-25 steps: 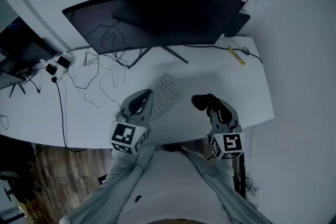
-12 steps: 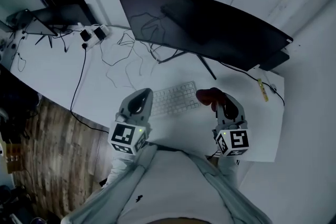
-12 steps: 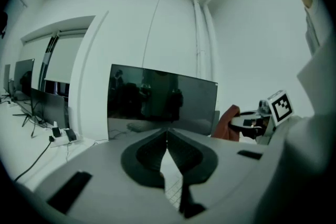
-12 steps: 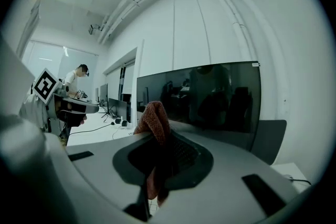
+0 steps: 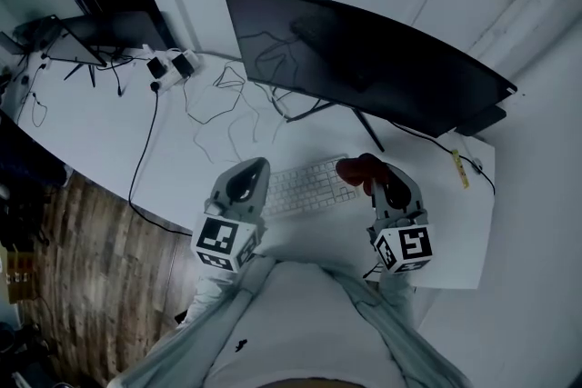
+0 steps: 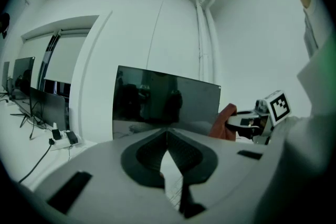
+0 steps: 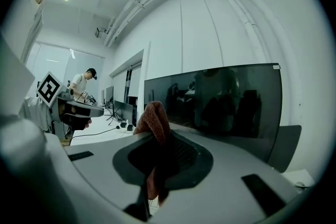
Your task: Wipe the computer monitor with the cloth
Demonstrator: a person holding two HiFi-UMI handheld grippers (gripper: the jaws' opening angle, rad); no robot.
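step: approach; cloth carried, wiping not yet begun
right gripper: jaws clamped on the red cloth, one fold standing above the tips
left gripper: jaws together, nothing between them
cloth position: over the keyboard, apart from the monitor
next move: probably raise and advance the right gripper until the cloth meets the dark screen, then sweep across

The head view is dimly lit and blue-tinted. The 2 gripper views are warped by fisheye distortion and ringed in black. Faint reflections are seen on the monitor.
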